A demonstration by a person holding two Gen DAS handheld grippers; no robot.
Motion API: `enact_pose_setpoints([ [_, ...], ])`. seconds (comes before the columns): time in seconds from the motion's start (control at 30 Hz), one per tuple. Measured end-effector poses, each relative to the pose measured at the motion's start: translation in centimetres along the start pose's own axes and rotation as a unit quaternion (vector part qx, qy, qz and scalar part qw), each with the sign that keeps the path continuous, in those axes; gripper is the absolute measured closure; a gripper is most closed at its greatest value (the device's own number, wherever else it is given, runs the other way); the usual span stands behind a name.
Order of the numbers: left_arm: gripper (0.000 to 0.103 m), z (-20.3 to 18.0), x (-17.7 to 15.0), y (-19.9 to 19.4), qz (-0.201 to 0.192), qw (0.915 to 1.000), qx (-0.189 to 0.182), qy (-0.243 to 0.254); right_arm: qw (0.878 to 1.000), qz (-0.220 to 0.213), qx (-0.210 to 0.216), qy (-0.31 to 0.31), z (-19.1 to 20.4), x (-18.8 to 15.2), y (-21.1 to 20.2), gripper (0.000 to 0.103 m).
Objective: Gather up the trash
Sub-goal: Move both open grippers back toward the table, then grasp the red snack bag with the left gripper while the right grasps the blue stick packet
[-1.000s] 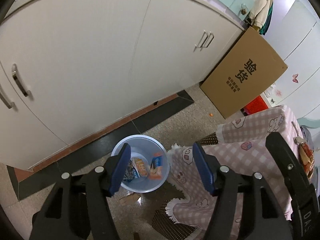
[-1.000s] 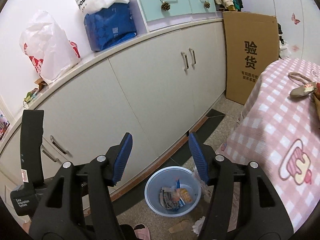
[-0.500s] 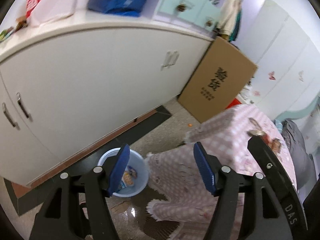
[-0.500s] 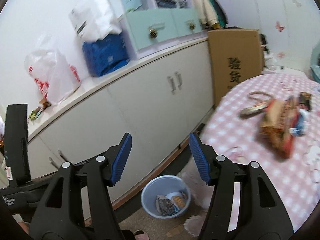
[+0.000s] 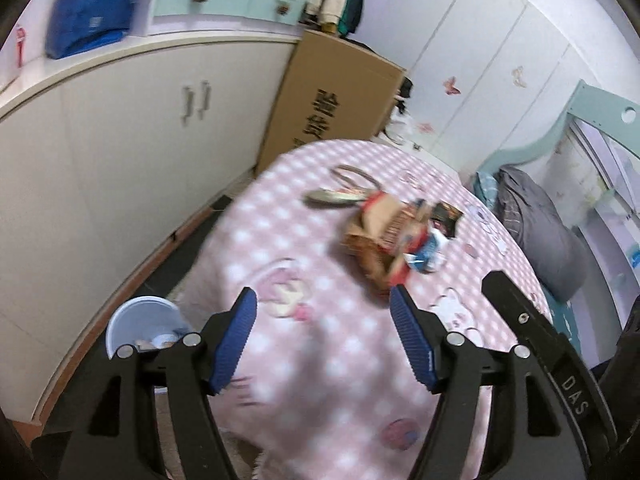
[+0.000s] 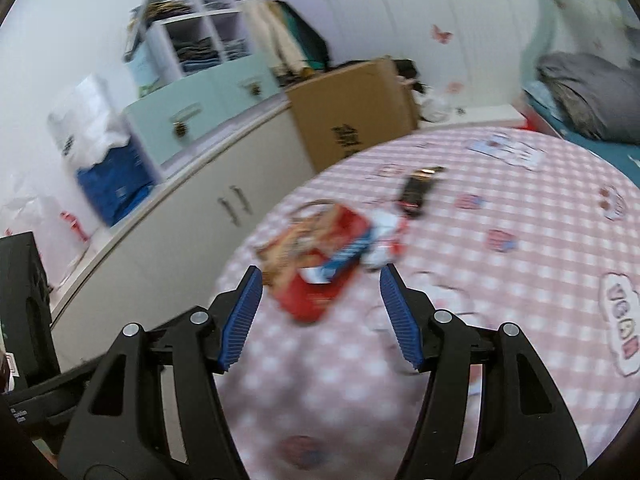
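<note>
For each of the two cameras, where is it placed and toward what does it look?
Left wrist: sits on the left gripper, looks down across the pink checked table at the wrapper pile; blue bin at lower left; open jaws show.
Right wrist: sits on the right gripper, faces the same pile from nearer; open jaws show, with part of the other gripper's black body at the left edge.
Shared: table, pile, cardboard box, white cabinets.
</note>
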State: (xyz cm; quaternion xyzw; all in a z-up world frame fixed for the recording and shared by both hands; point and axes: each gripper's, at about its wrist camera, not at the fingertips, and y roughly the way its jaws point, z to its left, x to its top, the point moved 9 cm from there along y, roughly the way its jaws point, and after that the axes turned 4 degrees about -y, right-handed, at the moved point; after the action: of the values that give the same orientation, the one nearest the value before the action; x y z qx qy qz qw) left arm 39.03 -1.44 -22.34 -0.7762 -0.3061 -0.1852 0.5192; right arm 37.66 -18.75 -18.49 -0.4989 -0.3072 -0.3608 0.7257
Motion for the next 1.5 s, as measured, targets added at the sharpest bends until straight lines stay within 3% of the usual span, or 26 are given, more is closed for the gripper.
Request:
enact_pose_setpoints([
  [0.23, 0.035, -2.5, -0.2, 3.0, 0.01, 0.9997, 0.009, 0.021, 0.998, 0.052, -0.023, 0.011, -4.8, -0.9, 1.7, 0.042],
  [0.53, 0.037, -2.8, 0.3, 5.8, 0.017, 0.999, 0.021, 0.036, 0.997, 0.079, -0.013, -0.01, -4.8, 0.0, 4.6, 0.042],
  [0.67, 0.051, -2.8, 0.4, 7.0, 0.025, 0.9988, 0.018, 0.039, 0.994, 0.102, -0.014, -0.038, -4.2, -0.3, 5.8, 0.044],
  [0.8, 0.085, -3.5, 0.4, 7.1, 0.022, 0.9983, 0.002, 0.054, 0.994, 0.107, -0.002, -0.02, -3.9, -0.4, 6.6, 0.045],
  [0.97, 0.094, -4.0, 0.2, 6.5, 0.014, 0.9979, -0.015, 0.062, 0.985, 0.123, 0.083, 0.088, -3.1, -0.8, 7.4, 0.059],
  [1.03, 0.094, -3.8, 0.1, 6.4, 0.013, 0.998, -0.019, 0.059, 0.981, 0.127, 0.093, 0.109, -2.8, -1.0, 7.6, 0.064],
  [1.2, 0.096, -3.5, 0.0, 6.0, 0.01, 0.998, -0.036, 0.051, 0.981, 0.141, 0.076, 0.106, -2.3, -1.7, 8.3, 0.065],
  [1.33, 0.099, -3.5, 0.0, 5.9, 0.011, 0.9975, -0.054, 0.044, 0.986, 0.143, 0.043, 0.073, -2.2, -1.8, 9.0, 0.074],
  [1.5, 0.101, -3.4, 0.0, 5.6, 0.013, 0.9974, -0.062, 0.036, 0.987, 0.152, -0.028, -0.038, -0.6, -2.0, 9.5, 0.081],
])
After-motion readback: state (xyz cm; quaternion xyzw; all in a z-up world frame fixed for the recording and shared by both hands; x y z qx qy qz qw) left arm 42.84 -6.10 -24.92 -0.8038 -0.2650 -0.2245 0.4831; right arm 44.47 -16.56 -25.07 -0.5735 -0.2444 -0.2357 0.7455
